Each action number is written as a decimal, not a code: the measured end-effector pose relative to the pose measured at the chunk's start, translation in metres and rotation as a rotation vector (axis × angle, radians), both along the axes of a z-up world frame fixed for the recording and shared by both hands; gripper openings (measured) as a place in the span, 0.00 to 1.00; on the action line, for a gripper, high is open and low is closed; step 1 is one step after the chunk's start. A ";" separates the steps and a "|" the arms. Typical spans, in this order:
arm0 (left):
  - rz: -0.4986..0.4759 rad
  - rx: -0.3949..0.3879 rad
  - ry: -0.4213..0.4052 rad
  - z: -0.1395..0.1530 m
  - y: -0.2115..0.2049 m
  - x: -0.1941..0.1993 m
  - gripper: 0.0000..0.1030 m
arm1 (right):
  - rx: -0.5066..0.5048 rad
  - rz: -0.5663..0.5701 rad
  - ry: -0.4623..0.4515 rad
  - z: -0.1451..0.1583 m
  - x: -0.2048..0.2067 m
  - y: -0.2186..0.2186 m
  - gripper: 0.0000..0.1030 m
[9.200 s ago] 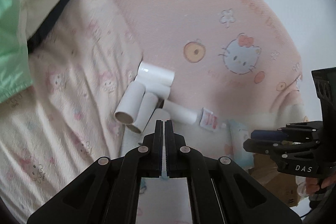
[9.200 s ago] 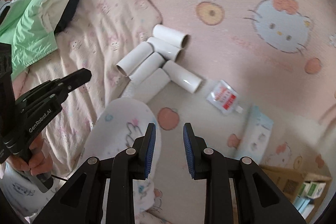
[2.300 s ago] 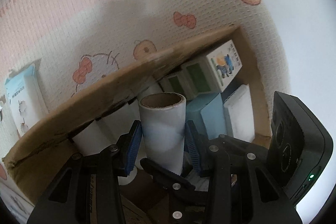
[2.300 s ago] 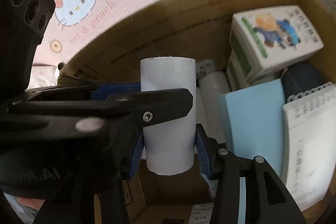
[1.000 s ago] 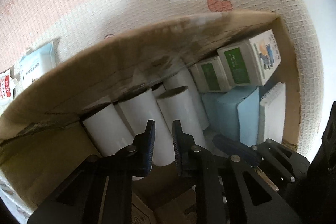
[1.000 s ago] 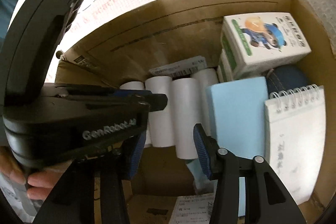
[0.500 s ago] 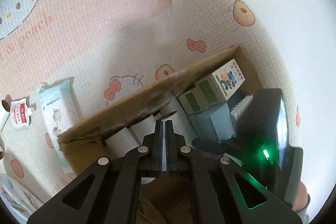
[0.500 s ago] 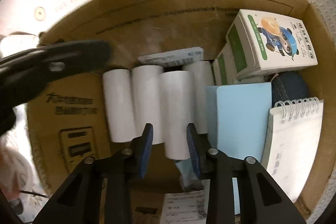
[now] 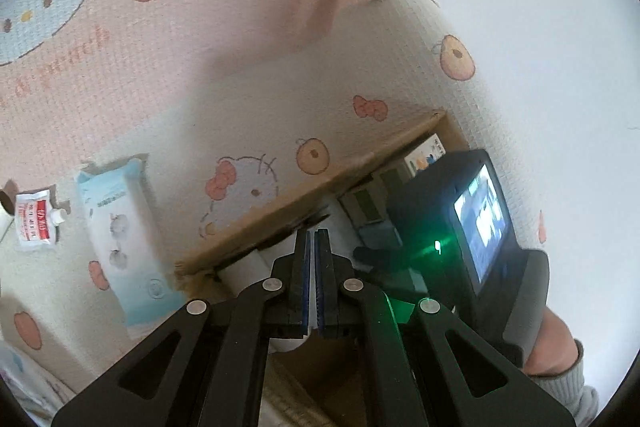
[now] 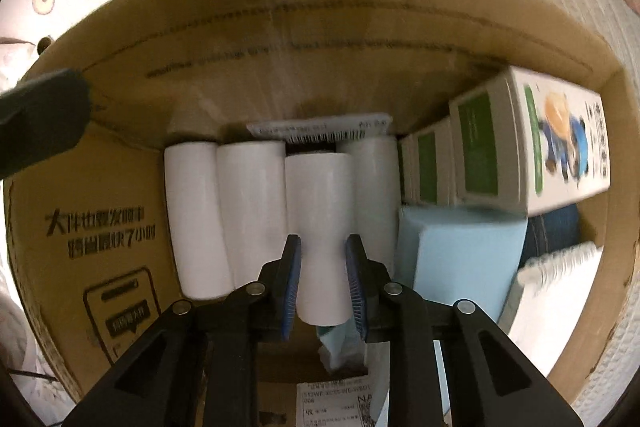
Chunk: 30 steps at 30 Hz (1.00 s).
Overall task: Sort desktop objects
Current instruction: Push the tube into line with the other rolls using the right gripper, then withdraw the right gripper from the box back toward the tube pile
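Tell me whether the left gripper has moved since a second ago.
Yes. The left gripper has pulled up and back from the brown cardboard box, which now looks smaller.

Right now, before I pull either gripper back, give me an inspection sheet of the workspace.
Surface: pink and cream cartoon-print blanket.
Job's things: cardboard box holds four white tubes lying side by side; the third white tube rides highest. Also inside: printed cartons, light blue pack, spiral notebook.
Clutter: wet-wipes pack and red-and-white sachet lie on the blanket outside the box.
Grippers: left gripper shut, empty, above the box edge. Right gripper inside the box, shut on the third white tube.
Cables: nothing seen.
Surroundings: pale floor or wall beyond the blanket edge.
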<state>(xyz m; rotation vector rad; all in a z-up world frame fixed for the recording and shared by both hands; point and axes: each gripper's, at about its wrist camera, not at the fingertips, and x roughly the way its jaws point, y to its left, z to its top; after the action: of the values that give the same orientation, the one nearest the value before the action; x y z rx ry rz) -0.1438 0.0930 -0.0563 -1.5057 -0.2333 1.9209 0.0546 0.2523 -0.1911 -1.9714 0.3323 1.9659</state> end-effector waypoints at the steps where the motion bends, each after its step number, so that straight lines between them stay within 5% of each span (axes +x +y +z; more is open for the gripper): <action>1: 0.001 0.000 -0.002 0.001 -0.002 0.000 0.02 | 0.007 0.009 -0.003 0.000 -0.002 -0.001 0.20; 9: -0.031 -0.006 0.032 0.007 -0.011 0.006 0.02 | 0.018 0.030 0.033 0.010 0.003 -0.005 0.20; 18: 0.000 0.106 0.045 0.015 -0.037 0.031 0.02 | 0.080 0.090 0.183 0.090 0.033 -0.054 0.20; 19: 0.009 0.110 0.058 0.016 -0.044 0.035 0.03 | 0.088 0.101 0.195 0.097 -0.008 -0.067 0.20; 21: 0.041 0.104 0.096 0.020 -0.064 0.044 0.08 | 0.095 0.133 0.222 0.116 -0.001 -0.088 0.20; 24: 0.103 0.094 0.157 0.023 -0.100 0.055 0.23 | 0.099 0.178 0.257 0.085 -0.044 -0.111 0.20; 30: 0.243 0.080 0.181 0.012 -0.176 0.055 0.46 | 0.120 0.302 0.277 0.100 -0.064 -0.170 0.20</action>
<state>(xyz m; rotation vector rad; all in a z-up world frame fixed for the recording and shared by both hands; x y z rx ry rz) -0.0887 -0.0825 -0.0447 -1.2903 -0.4223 2.1966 -0.0089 0.0824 -0.0915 -1.7575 -0.0228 2.3932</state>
